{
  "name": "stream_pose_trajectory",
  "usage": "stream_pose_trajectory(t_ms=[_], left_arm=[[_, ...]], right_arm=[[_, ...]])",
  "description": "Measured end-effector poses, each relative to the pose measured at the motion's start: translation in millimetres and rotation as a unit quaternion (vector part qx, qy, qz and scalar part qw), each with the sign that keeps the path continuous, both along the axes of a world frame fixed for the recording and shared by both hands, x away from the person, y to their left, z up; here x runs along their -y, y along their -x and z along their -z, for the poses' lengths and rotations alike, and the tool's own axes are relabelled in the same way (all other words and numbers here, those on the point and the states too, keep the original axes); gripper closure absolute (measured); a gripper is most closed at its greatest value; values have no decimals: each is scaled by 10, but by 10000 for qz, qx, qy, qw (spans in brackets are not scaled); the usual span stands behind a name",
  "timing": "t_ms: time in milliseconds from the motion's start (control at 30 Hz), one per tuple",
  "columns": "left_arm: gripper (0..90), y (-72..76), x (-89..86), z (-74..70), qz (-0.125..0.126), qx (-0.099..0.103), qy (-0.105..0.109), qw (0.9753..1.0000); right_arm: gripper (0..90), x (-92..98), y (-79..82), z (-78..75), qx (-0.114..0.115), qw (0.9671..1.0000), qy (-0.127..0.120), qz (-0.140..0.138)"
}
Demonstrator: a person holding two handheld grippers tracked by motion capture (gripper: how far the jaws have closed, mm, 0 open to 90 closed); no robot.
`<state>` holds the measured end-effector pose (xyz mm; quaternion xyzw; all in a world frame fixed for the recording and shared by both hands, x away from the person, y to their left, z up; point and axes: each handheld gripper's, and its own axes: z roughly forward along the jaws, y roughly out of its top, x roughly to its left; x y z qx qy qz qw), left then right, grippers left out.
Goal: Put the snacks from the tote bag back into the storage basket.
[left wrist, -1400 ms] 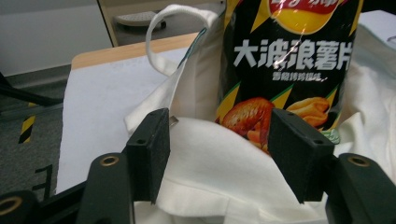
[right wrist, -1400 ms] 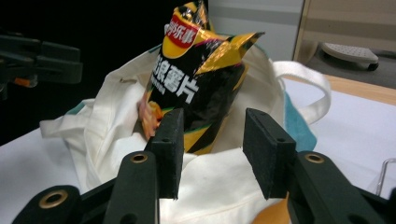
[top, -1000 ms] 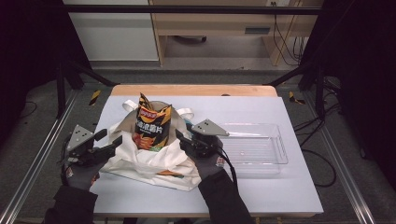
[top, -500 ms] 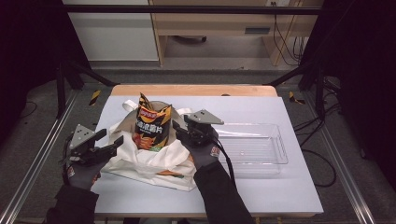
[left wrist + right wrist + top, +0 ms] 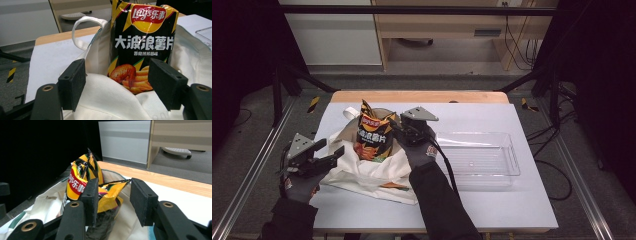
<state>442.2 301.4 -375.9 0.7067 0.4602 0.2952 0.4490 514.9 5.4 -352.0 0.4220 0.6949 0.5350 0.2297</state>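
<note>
Chips bag [image 5: 373,136] stood upright inside the white tote [image 5: 362,172]; left tongs [image 5: 331,154] and right tongs [image 5: 396,126] flanked it, both spread wide, gripping nothing.

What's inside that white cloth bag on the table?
A black-and-yellow chip bag stands upright in the white cloth bag, its top poking out. Its lower part is hidden by the cloth, as is anything beneath it.

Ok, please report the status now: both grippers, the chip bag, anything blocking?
Left gripper open, at the white tote bag. Right gripper open, jaws either side of the chip bag top. Chip bag upright in tote. Clear tray off to the right, nothing blocking.
</note>
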Motion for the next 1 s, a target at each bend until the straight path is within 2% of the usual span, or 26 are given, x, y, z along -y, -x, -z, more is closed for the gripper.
stream_pose_trajectory(t_ms=[467, 700, 1000], left_arm=[[300, -10, 15, 21, 16, -30, -74, 10000], [301, -18, 6, 28, 0, -53, -68, 10000], [307, -15, -3, 19, 7, -56, 9, 10000]], right_arm=[[642, -171, -208, 102, -259, 9992, 142, 258], [702, -197, -258, 146, -422, 9989, 5, 197], [882, -223, -209, 142, -350, 9993, 113, 46]])
